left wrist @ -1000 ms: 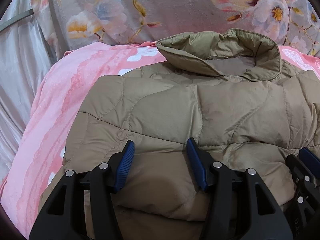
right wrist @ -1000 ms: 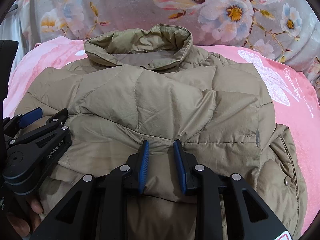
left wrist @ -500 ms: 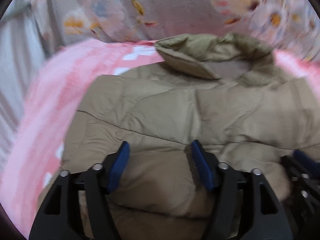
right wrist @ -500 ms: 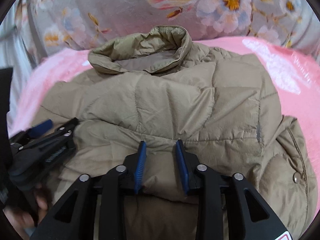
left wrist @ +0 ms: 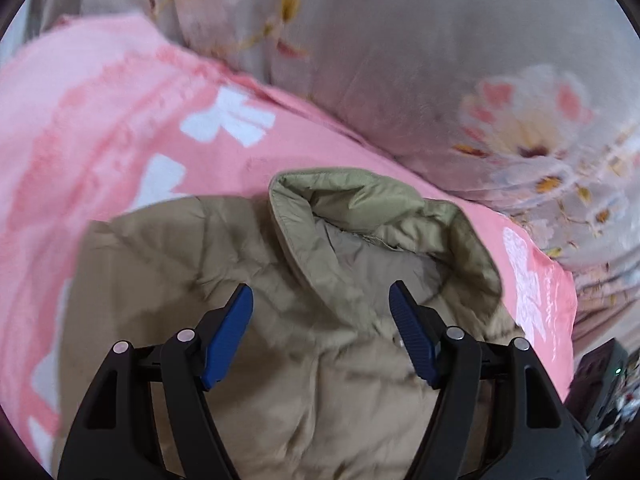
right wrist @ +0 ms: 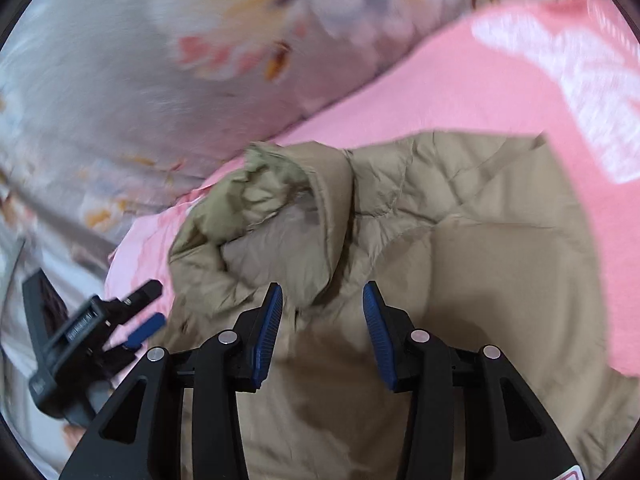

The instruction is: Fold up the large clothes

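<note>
Two grippers over one khaki quilted jacket (left wrist: 320, 380), spread flat on a pink blanket (left wrist: 100, 128) with white patches. Behind the blanket, a grey floral cover (left wrist: 440, 60) — blurred in both views.

Left gripper (left wrist: 320, 300): jaws apart and closing, blue pads clear of the fabric on both sides, nothing pinched between them. Below and between the pads, only the jacket's quilted surface just under the collar (left wrist: 380, 208). Collar standing up in a loose ring, greener lining showing inside, lying toward the floral cover.

Right gripper (right wrist: 322, 294): jaws apart and opening, pads not pressing on anything; between them, the jacket (right wrist: 460, 260) near the lower edge of the collar (right wrist: 260, 200). In this view, collar to the upper left of the pads, crumpled and partly folded over; jacket body filling the right and lower part of the picture, its far edge lying on the pink blanket (right wrist: 500, 80).

At the far left of the right wrist view, the left gripper (right wrist: 154, 308) seen from the side — black frame, one blue pad, just beside the jacket's edge, over the pink blanket. Below it, a blurred bit of a hand (right wrist: 76, 434).
</note>
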Tool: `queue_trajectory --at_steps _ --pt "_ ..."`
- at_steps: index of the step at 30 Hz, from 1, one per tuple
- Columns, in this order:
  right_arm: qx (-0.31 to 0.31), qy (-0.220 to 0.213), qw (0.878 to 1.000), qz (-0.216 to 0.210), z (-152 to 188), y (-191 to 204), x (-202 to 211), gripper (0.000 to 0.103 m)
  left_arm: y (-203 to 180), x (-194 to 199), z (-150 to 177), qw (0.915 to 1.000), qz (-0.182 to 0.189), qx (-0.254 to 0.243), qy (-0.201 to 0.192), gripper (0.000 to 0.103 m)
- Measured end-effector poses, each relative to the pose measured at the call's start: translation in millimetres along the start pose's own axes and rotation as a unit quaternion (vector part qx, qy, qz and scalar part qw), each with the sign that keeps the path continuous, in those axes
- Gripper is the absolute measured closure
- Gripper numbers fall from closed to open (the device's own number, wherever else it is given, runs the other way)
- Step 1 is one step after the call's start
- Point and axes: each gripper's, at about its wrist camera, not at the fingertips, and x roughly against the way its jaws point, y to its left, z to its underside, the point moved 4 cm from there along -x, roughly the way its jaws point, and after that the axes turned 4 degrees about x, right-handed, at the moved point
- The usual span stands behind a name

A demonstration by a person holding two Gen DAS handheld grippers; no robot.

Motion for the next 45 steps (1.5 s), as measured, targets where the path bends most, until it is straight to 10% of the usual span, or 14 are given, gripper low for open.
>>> queue_trajectory --at_steps 3,6,21,45 --pt "0.024 0.003 1.000 -0.002 -5 7 -11 0.100 2 -25 5 0.9993 0.013 0.010 0.035 0.093" --pt "0.094 -0.030 0.995 0.033 -1 16 1 0.101 6 -29 17 0.9995 0.000 -0.020 0.025 0.096" --pt "0.201 -0.021 0.963 0.177 21 10 -39 0.101 9 -53 56 0.9878 -0.084 -0.129 -0.020 0.096" --pt "0.174 0.002 0.974 0.144 17 -2 -34 0.102 2 -47 63 0.9796 -0.121 -0.156 -0.035 0.089"
